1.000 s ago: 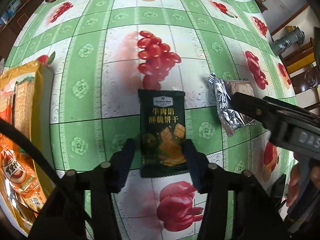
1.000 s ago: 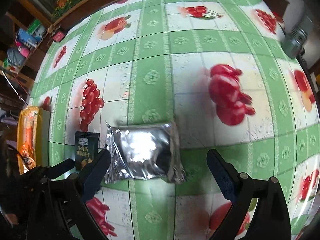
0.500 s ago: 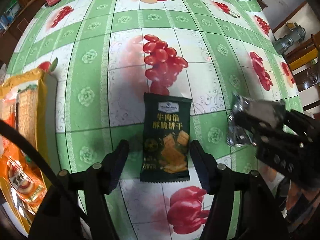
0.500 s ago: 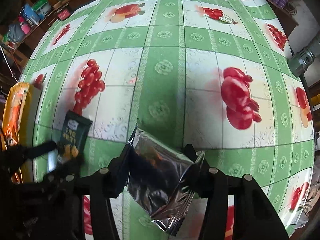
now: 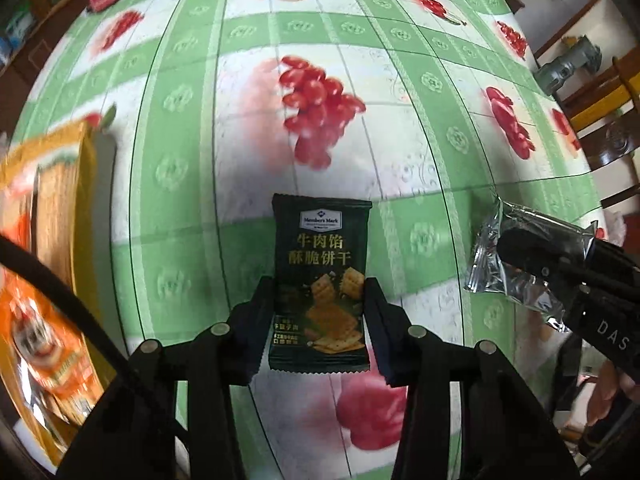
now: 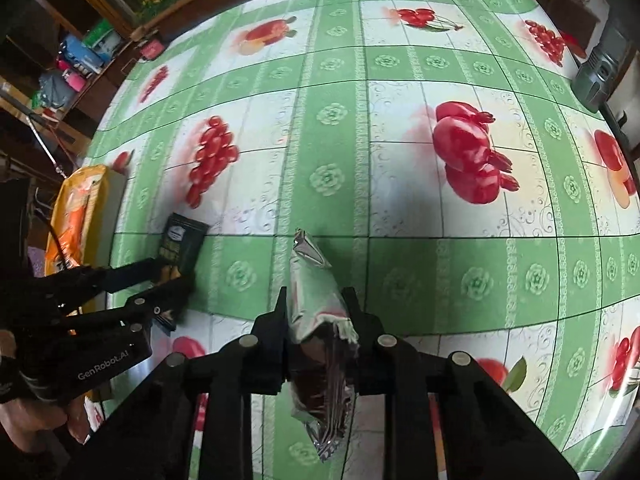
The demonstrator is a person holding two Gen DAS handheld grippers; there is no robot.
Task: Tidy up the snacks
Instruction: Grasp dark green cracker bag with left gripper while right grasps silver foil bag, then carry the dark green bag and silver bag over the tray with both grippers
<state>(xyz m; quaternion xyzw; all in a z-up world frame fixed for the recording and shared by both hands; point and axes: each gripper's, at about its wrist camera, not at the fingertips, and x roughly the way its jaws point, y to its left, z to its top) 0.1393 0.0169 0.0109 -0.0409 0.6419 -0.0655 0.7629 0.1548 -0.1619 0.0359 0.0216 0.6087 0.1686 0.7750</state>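
Soft daylight, fisheye bend at edges, motion blur on yellow box, glare on foil pack.

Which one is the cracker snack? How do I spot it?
Look at the green tablecloth with red fruit pictures. Just below the bunch of red berries, the dark green cracker packet sits between the closing left tongs. It has gold writing and square crackers pictured, unlike the plain silver foil packet to its right or the orange bag to its left.

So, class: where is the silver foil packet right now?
Right wrist view, bottom centre: silver foil packet pinched in the right hand-held gripper, right of the dark cracker packet.
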